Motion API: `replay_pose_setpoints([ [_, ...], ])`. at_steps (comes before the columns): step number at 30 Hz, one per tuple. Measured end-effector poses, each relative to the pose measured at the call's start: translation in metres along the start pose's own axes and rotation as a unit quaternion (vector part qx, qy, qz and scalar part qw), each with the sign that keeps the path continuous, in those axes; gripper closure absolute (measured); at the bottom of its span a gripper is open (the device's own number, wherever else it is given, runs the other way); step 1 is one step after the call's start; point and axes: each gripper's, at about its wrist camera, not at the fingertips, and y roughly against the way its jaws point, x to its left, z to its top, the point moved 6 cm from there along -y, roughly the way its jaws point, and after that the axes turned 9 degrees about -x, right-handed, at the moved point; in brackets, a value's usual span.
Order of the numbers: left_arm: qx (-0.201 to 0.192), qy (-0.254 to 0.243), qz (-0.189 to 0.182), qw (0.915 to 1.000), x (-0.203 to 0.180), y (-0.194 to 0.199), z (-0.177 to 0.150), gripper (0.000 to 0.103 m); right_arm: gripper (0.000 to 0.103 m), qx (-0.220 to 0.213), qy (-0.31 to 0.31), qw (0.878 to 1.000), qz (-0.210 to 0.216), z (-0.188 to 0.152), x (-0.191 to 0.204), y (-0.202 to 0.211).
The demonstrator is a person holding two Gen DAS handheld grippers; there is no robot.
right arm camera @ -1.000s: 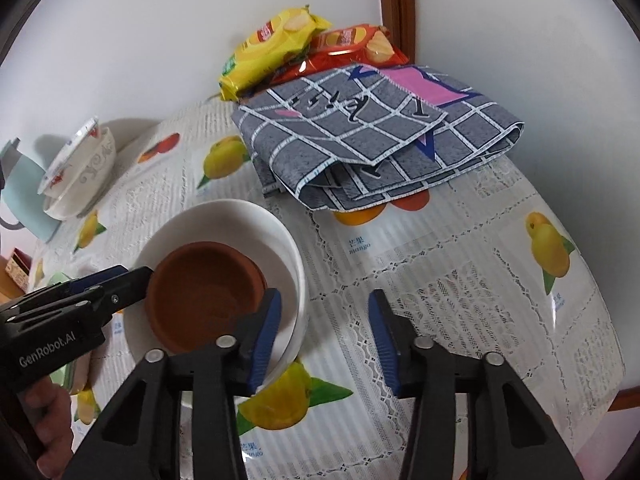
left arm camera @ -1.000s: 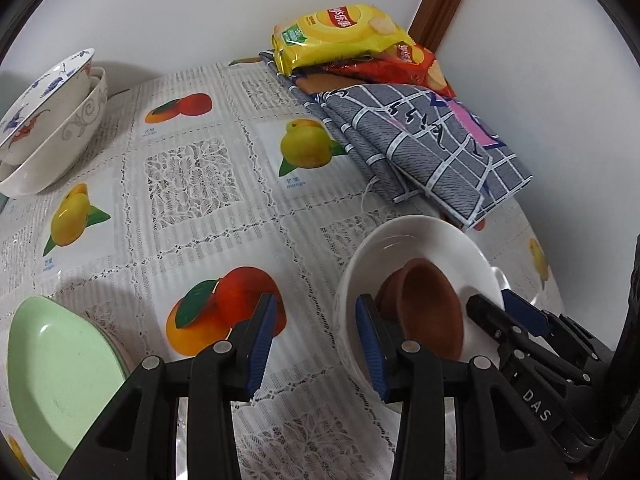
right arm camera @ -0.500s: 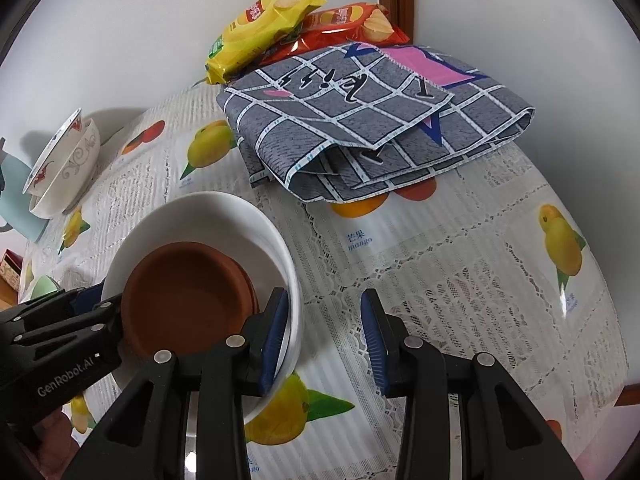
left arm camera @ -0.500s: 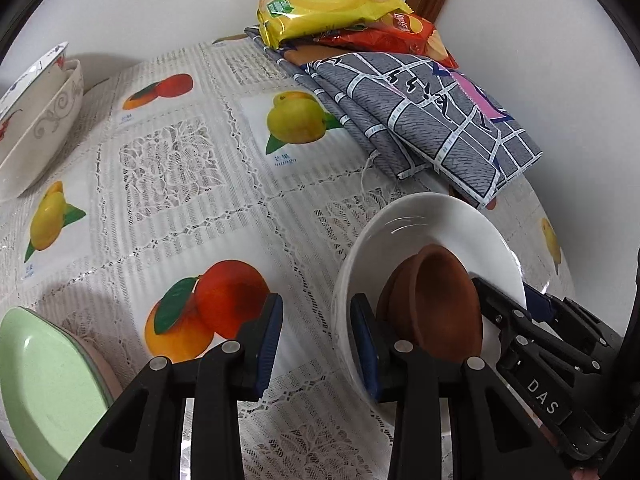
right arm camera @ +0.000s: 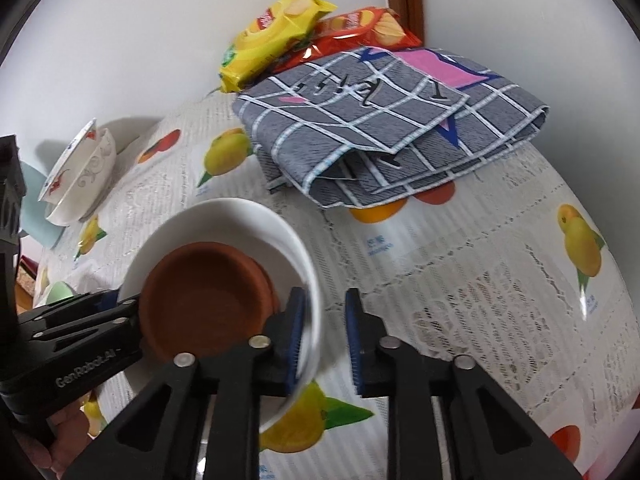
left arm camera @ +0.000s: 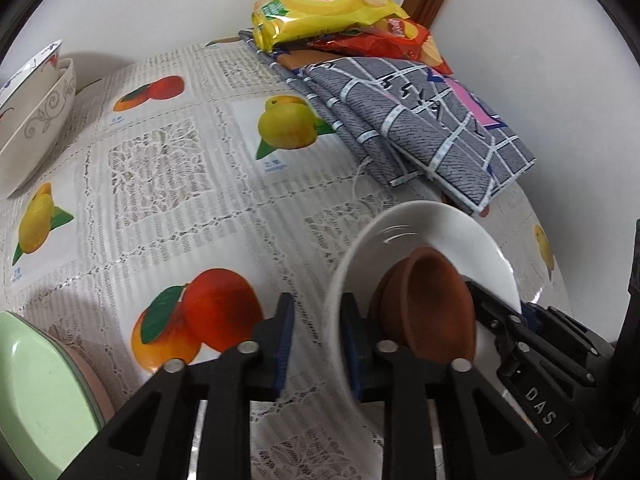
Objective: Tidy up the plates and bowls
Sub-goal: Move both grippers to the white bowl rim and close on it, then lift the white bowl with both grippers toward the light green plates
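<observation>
Over the last second both sets of tongs have narrowed from a loose straddle to a near pinch on opposite sides of the glossy white ceramic bowl (left arm camera: 424,236), and the jaws are closing at this moment. In the left wrist view the left tongs (left arm camera: 316,344) have the bowl's rim at about 9 o'clock between their blue pads, with a sliver of gap visible on the outer side, so contact there is uncertain. In the right wrist view the right tongs (right arm camera: 324,340) bracket the rim at about 4 o'clock; the inner pad looks to be against the wall, while the outer pad stands clear of it.

The bowl sits on the fruit-printed lace worktop (left arm camera: 192,184), and nested inside it is a stack of small brown terracotta dishes (right arm camera: 208,300). Compared with 1 second ago the bowl fills more of each view, yet it has not visibly left the cloth.

This reads as a 2-handed grasp being completed before a lift. The likely destinations are the pale green plastic plate (left arm camera: 36,408) at 8 o'clock in the left view, or the 2 patterned white porcelain bowls (left arm camera: 32,108) stacked at 10 o'clock. The folded grey checked cloth (right arm camera: 392,132) and yellow crisp packet (right arm camera: 272,40) lie at 1 o'clock, well apart.
</observation>
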Motion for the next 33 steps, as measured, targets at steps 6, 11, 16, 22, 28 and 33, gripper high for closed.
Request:
replay_pose_setpoints([
  [6, -0.008, 0.003, -0.004, 1.0000, -0.005, 0.001, 0.000, 0.093, 0.092, -0.015, -0.011, 1.000, 0.010, 0.000, 0.002, 0.002],
  [11, -0.001, 0.004, -0.011, 0.9999, -0.007, 0.001, -0.005, 0.093, 0.093, -0.020, -0.024, 0.999, 0.006, 0.000, -0.001, 0.007],
  [16, -0.003, 0.010, -0.014, 0.9998, -0.009, 0.004, -0.011, 0.093, 0.093, -0.016, -0.031, 0.999, 0.005, -0.003, -0.003, 0.010],
  [22, -0.006, 0.010, -0.012, 0.9999, -0.010, 0.011, -0.017, 0.093, 0.093, -0.017, -0.038, 0.999, 0.003, -0.009, -0.004, 0.017],
  [28, -0.011, 0.007, -0.011, 0.9999, -0.011, 0.022, -0.023, 0.094, 0.093, -0.021, -0.043, 0.999, 0.002, -0.015, -0.001, 0.028],
  [33, -0.016, 0.011, -0.013, 0.9997, -0.009, 0.032, -0.026, 0.094, 0.093, -0.027, -0.038, 0.999, 0.000, -0.017, 0.003, 0.038],
])
